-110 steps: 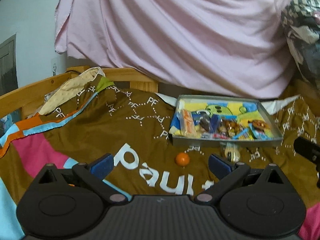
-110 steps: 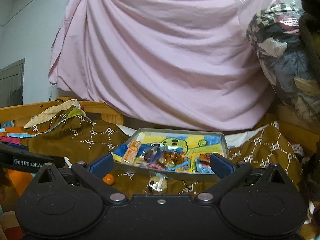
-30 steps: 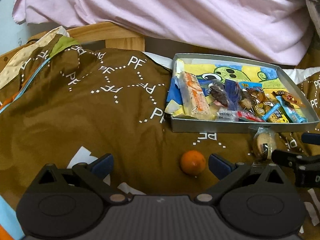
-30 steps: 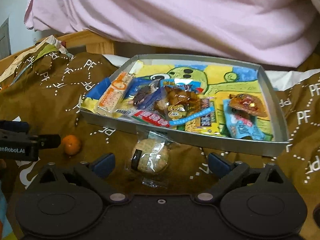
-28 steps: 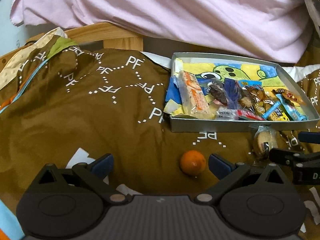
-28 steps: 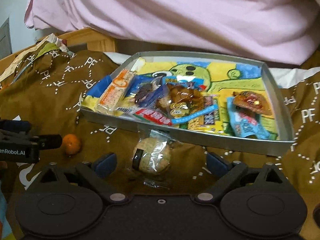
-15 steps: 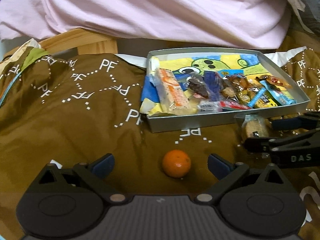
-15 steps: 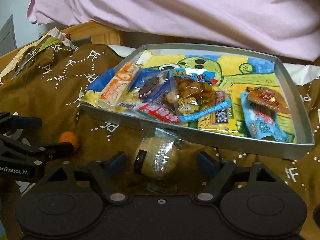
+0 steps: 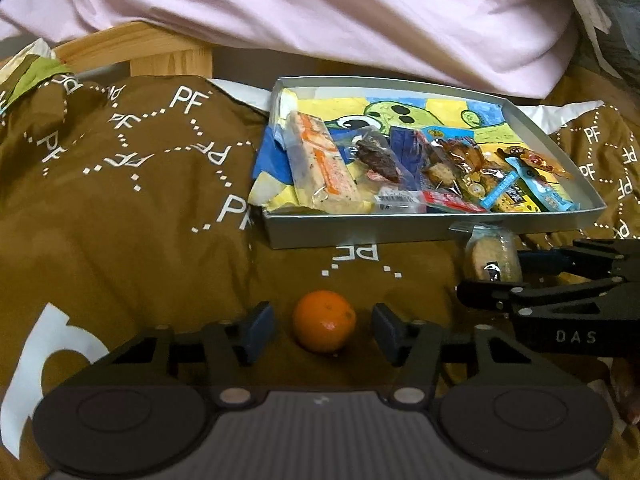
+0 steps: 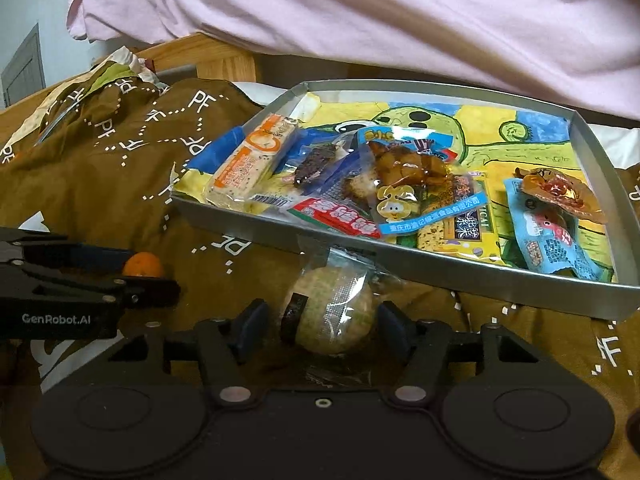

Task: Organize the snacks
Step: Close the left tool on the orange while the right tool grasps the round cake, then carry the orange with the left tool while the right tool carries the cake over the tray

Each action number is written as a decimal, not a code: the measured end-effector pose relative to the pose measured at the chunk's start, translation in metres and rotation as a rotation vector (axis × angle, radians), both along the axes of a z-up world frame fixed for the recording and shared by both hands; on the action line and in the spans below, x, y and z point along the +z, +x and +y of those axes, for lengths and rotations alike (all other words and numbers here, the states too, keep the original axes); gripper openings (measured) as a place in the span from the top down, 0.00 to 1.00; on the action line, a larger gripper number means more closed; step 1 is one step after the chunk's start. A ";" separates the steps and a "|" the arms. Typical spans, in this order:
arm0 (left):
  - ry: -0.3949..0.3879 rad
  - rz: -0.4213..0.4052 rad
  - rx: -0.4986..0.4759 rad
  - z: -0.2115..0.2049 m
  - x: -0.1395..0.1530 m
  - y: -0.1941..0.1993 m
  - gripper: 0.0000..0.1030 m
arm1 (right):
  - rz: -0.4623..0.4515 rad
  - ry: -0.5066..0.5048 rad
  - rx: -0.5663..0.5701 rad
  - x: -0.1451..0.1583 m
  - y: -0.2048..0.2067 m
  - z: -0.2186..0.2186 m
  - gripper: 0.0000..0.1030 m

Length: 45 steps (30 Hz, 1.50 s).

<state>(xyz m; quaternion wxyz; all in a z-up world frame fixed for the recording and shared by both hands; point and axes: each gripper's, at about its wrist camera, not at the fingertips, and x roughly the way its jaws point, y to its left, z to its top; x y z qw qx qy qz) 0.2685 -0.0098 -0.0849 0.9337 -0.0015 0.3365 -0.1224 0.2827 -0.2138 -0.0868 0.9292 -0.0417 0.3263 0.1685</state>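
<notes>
A small orange [image 9: 324, 326] lies on the brown blanket between the fingers of my left gripper [image 9: 323, 332], which is open with a narrow gap on each side. A round cake in clear wrap [image 10: 332, 314] lies just in front of the tray; my right gripper [image 10: 322, 326] is open around it, pads close to the wrapper. The metal tray [image 10: 480, 276] holds several packaged snacks on a cartoon-print liner. The left wrist view also shows the tray [image 9: 360, 232], the cake [image 9: 490, 254] and the right gripper [image 9: 500, 276]; the right wrist view shows the orange [image 10: 142, 266].
A brown blanket [image 9: 120, 200] printed with white PF letters covers the bed. A pink sheet [image 9: 360, 12] hangs behind the tray. A wooden bed frame [image 9: 140, 52] runs along the back left. A patterned bundle [image 9: 612, 20] sits at the upper right.
Both grippers have moved forward and lower, so the orange and the wrapped cake now sit between their fingers. Both pairs of fingers have narrowed from wide open.
</notes>
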 end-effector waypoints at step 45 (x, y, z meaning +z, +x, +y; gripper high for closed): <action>-0.119 -0.074 -0.060 -0.018 0.076 -0.094 0.66 | -0.151 0.036 -0.079 0.086 -0.150 -0.021 0.50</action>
